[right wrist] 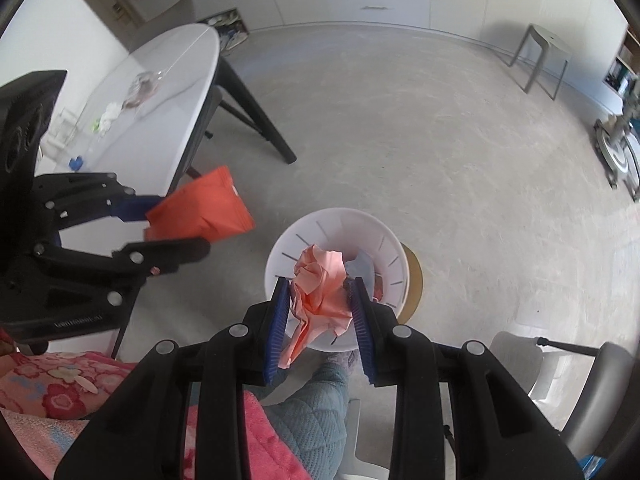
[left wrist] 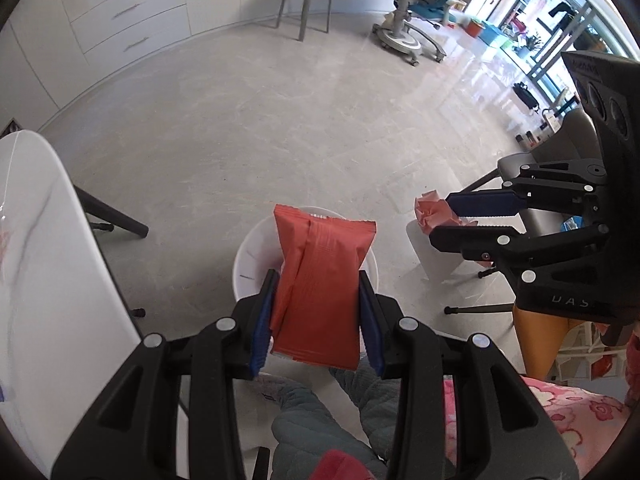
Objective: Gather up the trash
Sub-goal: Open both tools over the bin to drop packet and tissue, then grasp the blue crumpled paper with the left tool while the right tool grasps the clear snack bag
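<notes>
Your left gripper has its fingers clamped on a red foil snack packet, held above the white round plastic bin on the floor. Your right gripper has its fingers clamped on a crumpled pink paper wad, held over the same bin's open mouth.

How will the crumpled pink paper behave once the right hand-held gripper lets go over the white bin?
The crumpled pink paper looks light and floppy: a loose tail droops below the pads. It will probably drop slowly into the white slotted plastic bin and could snag on the ribbed blue pads.
</notes>
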The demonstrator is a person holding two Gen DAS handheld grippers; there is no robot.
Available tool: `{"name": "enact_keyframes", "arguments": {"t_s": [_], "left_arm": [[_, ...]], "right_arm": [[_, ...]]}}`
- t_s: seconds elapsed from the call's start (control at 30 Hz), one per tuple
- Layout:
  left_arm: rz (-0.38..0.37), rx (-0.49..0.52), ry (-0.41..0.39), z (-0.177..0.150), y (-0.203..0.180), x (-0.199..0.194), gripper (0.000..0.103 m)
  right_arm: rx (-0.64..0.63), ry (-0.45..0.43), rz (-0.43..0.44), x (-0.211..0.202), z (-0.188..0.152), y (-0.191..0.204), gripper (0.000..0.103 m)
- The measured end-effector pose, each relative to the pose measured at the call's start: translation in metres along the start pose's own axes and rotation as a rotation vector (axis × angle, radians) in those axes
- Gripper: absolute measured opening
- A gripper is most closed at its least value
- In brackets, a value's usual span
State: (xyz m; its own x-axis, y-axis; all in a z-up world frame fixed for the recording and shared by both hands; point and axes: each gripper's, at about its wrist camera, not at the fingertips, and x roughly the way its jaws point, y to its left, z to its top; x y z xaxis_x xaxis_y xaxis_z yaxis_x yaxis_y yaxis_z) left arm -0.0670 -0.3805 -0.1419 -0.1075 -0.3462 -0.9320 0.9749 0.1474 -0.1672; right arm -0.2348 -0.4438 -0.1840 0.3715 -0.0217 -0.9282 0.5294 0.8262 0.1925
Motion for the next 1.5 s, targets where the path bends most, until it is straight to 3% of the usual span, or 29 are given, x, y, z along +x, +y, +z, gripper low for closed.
{"name": "enact_keyframes", "arguments": {"t_s": [0.1,0.23,0.3,0.5,0.87,1.17,1.2,1.23,1.3,1.5], "left_arm": [[-0.007,0.019,0.017,0.004,-0.007,0.005,0.041],[-0.006,0.033,0.024,0.007,-0.015,0.005,0.07],[-0.007,0.039,0.015,0.009,-0.016,0.001,0.075],[0.015,0.003,0.013,0.012,-0.015,-0.003,0.08],[0.086,-0.139,-0.081,-0.003,0.027,-0.049,0.089],[0.133,-0.297,-0.122,-0.028,0.07,-0.076,0.091],[0.139,-0.315,-0.123,-0.032,0.075,-0.078,0.091],[0.145,-0.328,-0.123,-0.036,0.079,-0.079,0.091],[0.157,-0.361,-0.127,-0.045,0.087,-0.085,0.091],[0.19,-0.443,-0.147,-0.06,0.105,-0.096,0.091]], "right_arm": [[0.024,-0.009,0.01,-0.003,-0.001,-0.004,0.032],[0.041,-0.011,0.009,-0.002,-0.001,-0.006,0.032],[0.045,-0.014,0.01,-0.004,-0.003,-0.009,0.032],[0.055,-0.023,0.011,-0.007,-0.005,-0.009,0.033],[0.035,-0.015,0.033,0.002,-0.001,0.001,0.035],[0.003,0.068,0.037,0.039,0.008,0.014,0.038],[0.007,0.08,0.033,0.043,0.009,0.014,0.046],[0.016,0.089,0.03,0.047,0.01,0.015,0.062],[0.036,0.088,0.02,0.051,0.015,0.016,0.078],[0.023,0.09,0.017,0.052,0.035,0.029,0.085]]}}
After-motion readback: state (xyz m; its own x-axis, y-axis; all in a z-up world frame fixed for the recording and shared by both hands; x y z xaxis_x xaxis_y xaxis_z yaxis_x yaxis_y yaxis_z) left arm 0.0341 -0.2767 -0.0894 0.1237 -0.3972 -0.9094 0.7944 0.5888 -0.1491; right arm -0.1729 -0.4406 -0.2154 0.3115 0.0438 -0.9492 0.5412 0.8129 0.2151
